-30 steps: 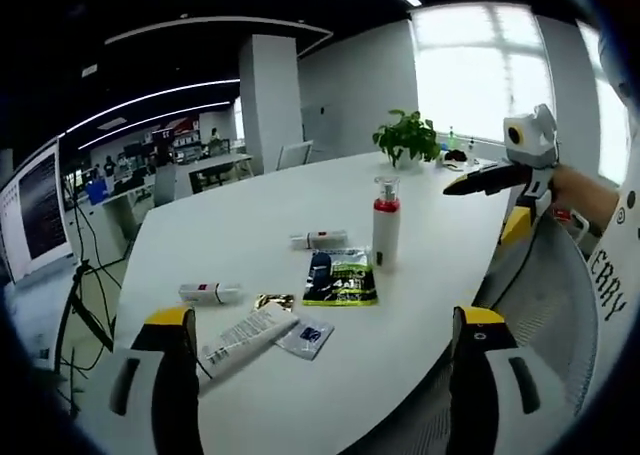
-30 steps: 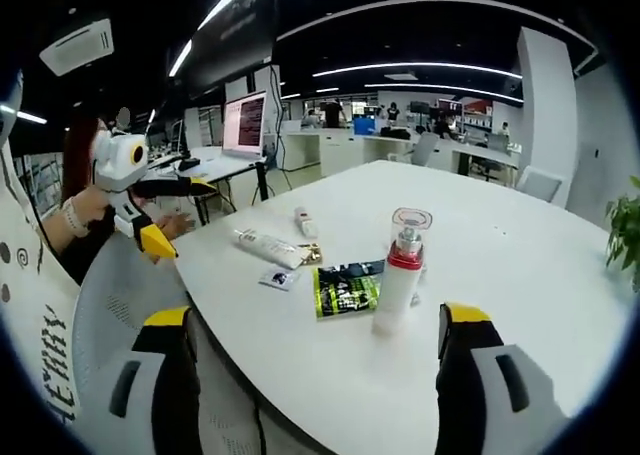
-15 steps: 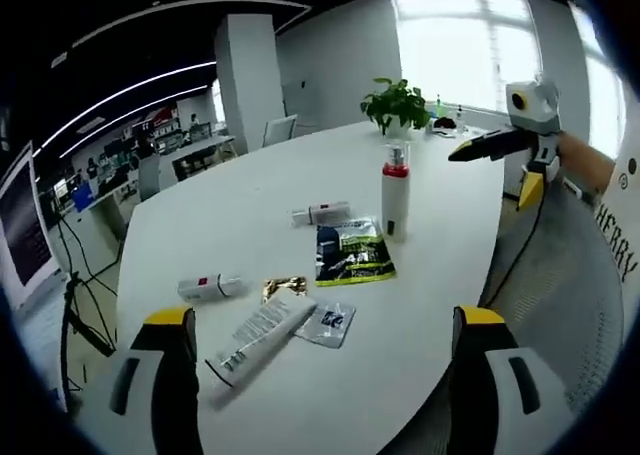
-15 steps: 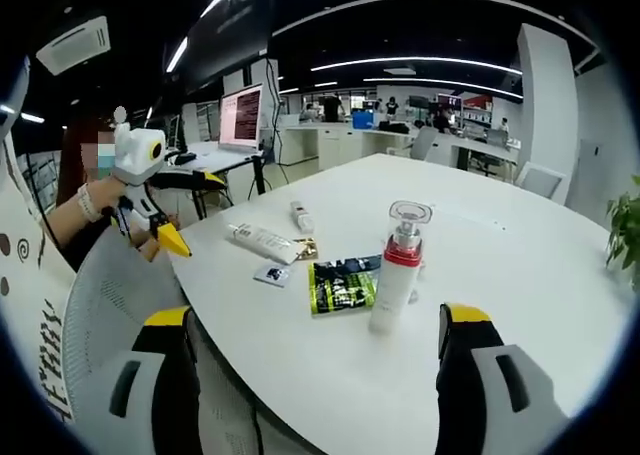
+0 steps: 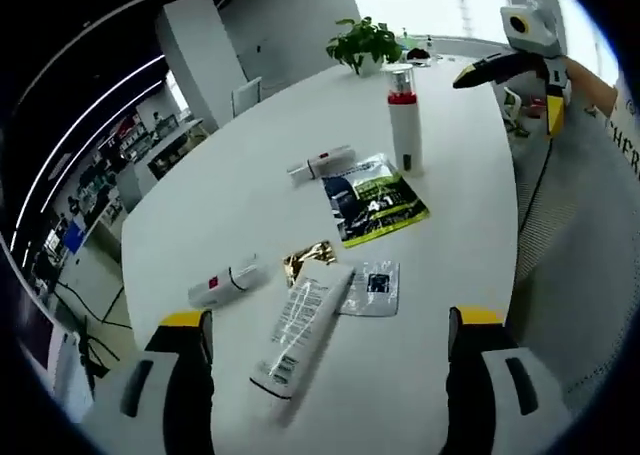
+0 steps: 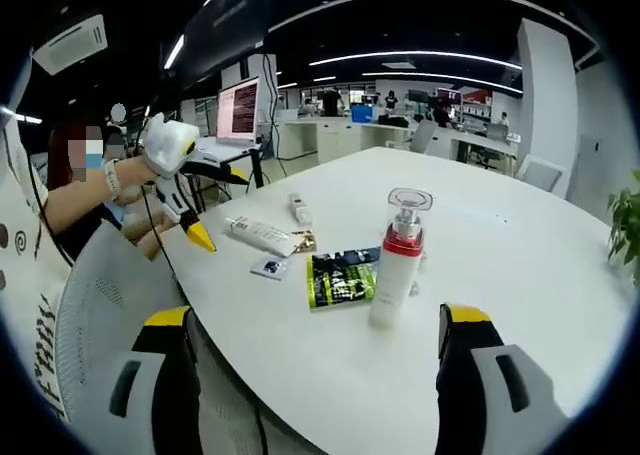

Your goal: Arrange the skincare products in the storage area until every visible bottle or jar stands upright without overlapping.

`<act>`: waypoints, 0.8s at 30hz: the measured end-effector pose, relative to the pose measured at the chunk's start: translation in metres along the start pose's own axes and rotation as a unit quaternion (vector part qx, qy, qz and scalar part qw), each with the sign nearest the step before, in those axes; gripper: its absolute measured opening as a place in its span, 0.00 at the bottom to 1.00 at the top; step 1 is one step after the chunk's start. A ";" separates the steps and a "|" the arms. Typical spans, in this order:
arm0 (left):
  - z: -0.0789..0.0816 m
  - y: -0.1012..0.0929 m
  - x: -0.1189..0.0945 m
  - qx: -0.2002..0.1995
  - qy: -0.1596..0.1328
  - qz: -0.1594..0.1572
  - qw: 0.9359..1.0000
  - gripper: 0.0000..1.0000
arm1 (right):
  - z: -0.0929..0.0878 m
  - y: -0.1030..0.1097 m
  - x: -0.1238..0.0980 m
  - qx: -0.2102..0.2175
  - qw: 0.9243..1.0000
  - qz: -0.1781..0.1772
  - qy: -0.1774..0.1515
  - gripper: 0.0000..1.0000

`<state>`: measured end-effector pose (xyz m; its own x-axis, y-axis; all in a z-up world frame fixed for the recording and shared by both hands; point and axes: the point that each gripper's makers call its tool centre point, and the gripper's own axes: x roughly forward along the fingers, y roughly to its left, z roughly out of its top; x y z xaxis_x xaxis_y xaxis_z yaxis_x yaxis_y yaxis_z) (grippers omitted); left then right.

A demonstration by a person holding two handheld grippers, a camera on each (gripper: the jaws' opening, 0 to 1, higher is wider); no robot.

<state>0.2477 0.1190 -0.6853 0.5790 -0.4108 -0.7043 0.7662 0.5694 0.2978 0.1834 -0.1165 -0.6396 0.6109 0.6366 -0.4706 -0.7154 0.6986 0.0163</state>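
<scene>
A pump bottle (image 5: 404,116) with a red collar and clear cap stands upright on the white table (image 5: 230,205), just beside a green-and-black packet (image 5: 377,197). Nearer lie a long white tube (image 5: 302,325), a small sachet (image 5: 372,286), a gold wrapper (image 5: 307,260) and two small tubes (image 5: 225,282) (image 5: 320,163). The left gripper (image 5: 325,395) and right gripper (image 6: 312,385) both hover spread wide, holding nothing.

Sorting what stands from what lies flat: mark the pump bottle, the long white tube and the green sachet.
pump bottle (image 6: 392,280), right gripper view, on its white body.
long white tube (image 5: 302,322), left gripper view, mid-length on the printed side.
green sachet (image 5: 378,197), left gripper view, centre of its face.
</scene>
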 end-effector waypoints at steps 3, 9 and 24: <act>0.002 0.001 0.006 0.006 0.009 -0.008 1.000 0.94 | -0.002 -0.002 0.000 0.002 1.000 -0.002 0.004 1.00; -0.014 0.013 0.025 0.029 0.050 -0.028 0.998 0.82 | -0.003 -0.002 0.000 0.008 1.000 -0.003 0.005 1.00; -0.037 0.029 0.053 0.062 0.102 -0.071 0.990 0.55 | -0.005 0.000 0.002 0.019 1.000 -0.001 0.007 1.00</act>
<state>0.2905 0.1397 -0.7376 0.4041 -0.3208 -0.8566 0.8719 0.4184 0.2546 0.1830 -0.1165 -0.6449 0.6068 0.6315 -0.4827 -0.7014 0.7111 0.0484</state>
